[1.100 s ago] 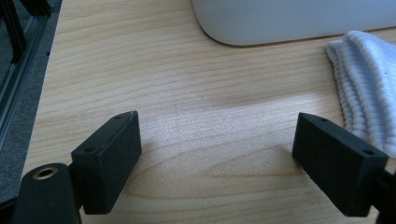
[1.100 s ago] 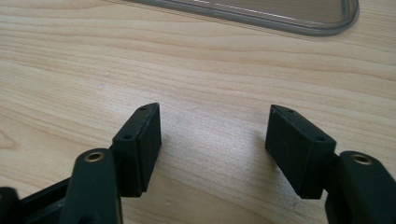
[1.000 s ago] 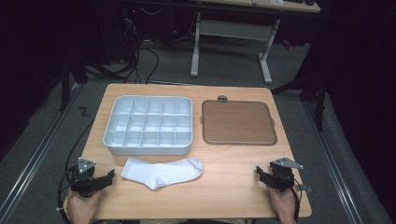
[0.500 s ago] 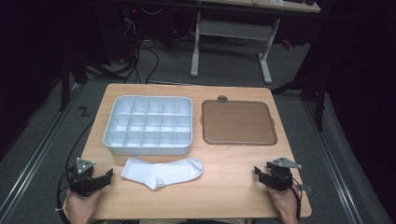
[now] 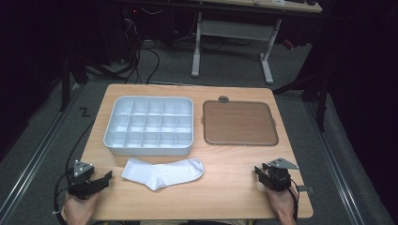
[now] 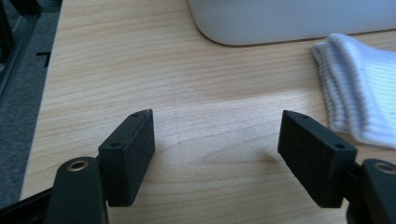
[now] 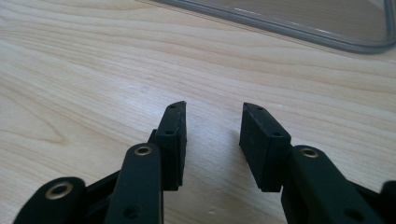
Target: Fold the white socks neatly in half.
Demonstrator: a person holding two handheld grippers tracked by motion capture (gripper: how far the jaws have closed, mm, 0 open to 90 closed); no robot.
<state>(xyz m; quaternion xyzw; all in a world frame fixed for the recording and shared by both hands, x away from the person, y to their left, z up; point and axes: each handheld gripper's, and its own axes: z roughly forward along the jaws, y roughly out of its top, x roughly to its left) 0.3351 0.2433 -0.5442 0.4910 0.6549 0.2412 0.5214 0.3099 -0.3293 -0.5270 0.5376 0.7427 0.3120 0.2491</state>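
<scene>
Two grippers sat low in the high view. The left gripper [image 5: 104,178], at the lower left of the frame, had its jaws spread wide with only bare wood between them. The right gripper [image 5: 259,172], at the lower right, had just been closing its jaws; they stood partly apart and nothing lay between them.

No brand, label or writing could be read on any of the things.

Nearest the left gripper lay the sock [image 5: 163,172], just below the centre of the frame: white, ribbed at the cuff, lying flat with the cuff toward the left and apart from both grippers. In the left gripper view its ribbed cuff [image 6: 359,88] reached in from the right edge.

Above the sock stood a white divided tray [image 5: 114,125] with rows of small compartments. Right of it lay a brown flat tray [image 5: 239,122] with a grey rim, and a small grey disc [image 5: 224,99] sat at its upper edge.

All rested on a light wooden worktop [image 5: 234,178]. Around it were grey carpet, dark surroundings, cables and a white-legged desk [image 5: 234,33] at the top of the frame.
</scene>
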